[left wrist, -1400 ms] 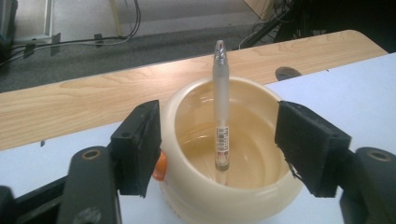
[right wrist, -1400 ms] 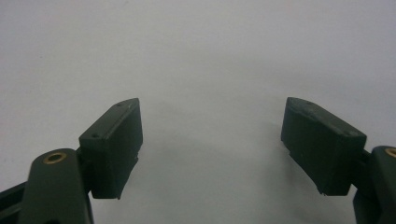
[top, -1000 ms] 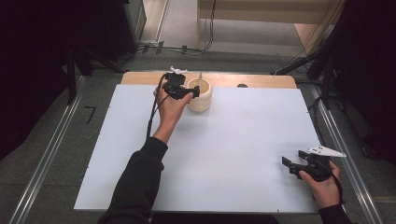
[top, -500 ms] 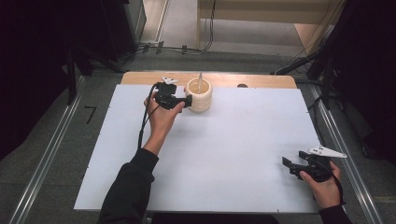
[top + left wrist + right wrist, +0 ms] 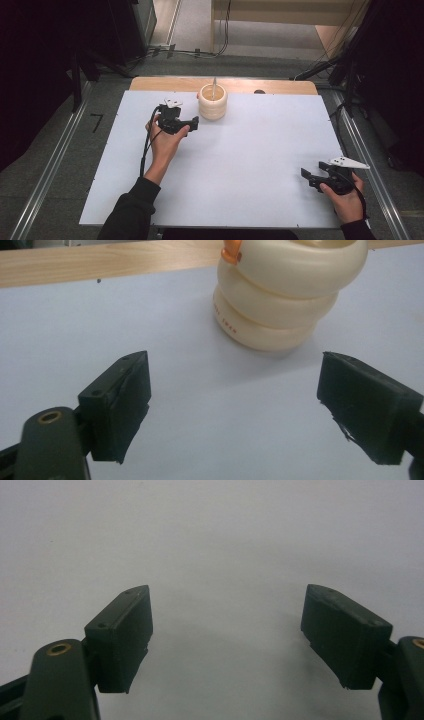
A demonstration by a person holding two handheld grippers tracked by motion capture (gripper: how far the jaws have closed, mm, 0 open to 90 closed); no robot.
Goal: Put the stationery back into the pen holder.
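A cream, ringed cup (image 5: 213, 102) stands at the back of the white board, with a thin grey stick (image 5: 214, 89) upright in it. My left gripper (image 5: 194, 122) hovers just left of and in front of the cup, apart from it. Its jaws have just been opening and stand wide with nothing between them. In the left gripper view the cup (image 5: 285, 295) sits beyond the open left gripper (image 5: 235, 410), and an orange bit (image 5: 231, 251) shows at its rim. At the front right my right gripper (image 5: 306, 178) rests open, and over bare board in its own view (image 5: 227, 640).
The white board (image 5: 250, 165) covers the table, with a wooden strip (image 5: 280, 86) along its back edge. Metal rails (image 5: 50, 170) run along both sides. Cables and dark equipment lie on the floor beyond the table.
My left gripper has drawn back from the cup's rim toward the front left and sunk lower. The stick now shows standing in the cup. The right hand has not moved.
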